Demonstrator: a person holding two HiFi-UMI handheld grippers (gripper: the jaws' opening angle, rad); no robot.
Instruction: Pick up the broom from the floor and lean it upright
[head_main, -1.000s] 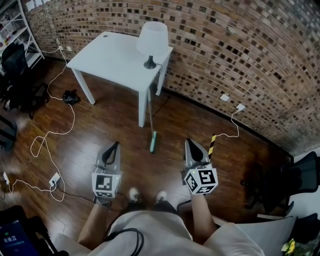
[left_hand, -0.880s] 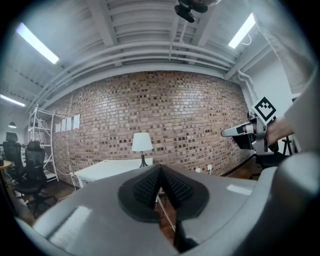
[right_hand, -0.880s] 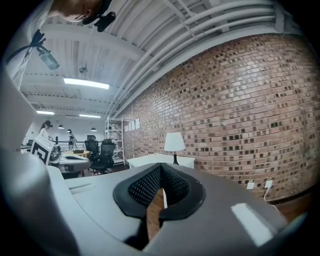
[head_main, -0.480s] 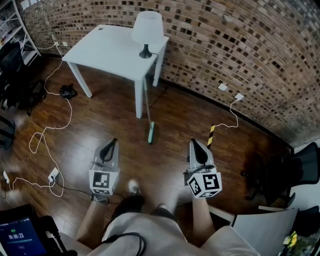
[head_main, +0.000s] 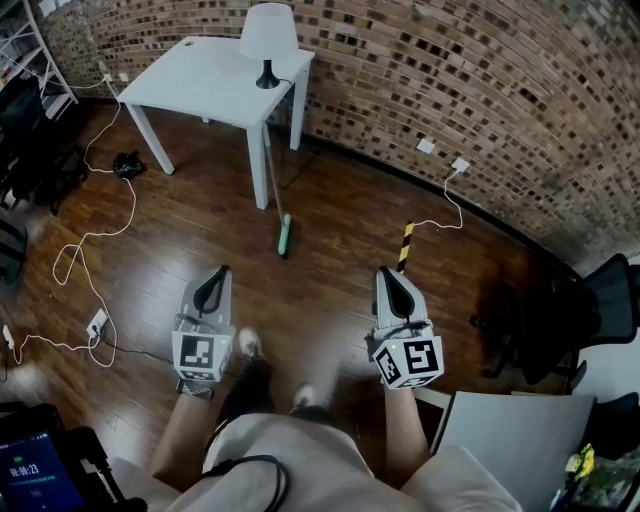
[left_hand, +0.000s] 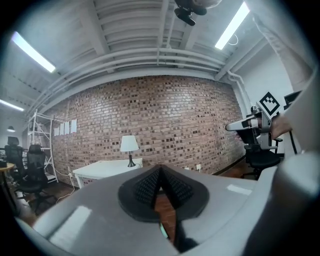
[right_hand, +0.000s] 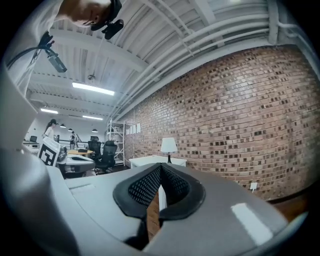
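Since a second ago, the white table (head_main: 200, 85), the lamp (head_main: 268, 30) and the broom (head_main: 285, 236) are seen shifted up and to the left in the head view, and more wood floor (head_main: 330, 260) is shown ahead of the tools. The broom is leaned against the table's near corner leg, teal head down on the floor, well apart from both grippers. The left gripper (head_main: 221, 272) and right gripper (head_main: 385, 274) are held level, side by side. Both pairs of jaws are pressed together, pads meeting; nothing is gripped.
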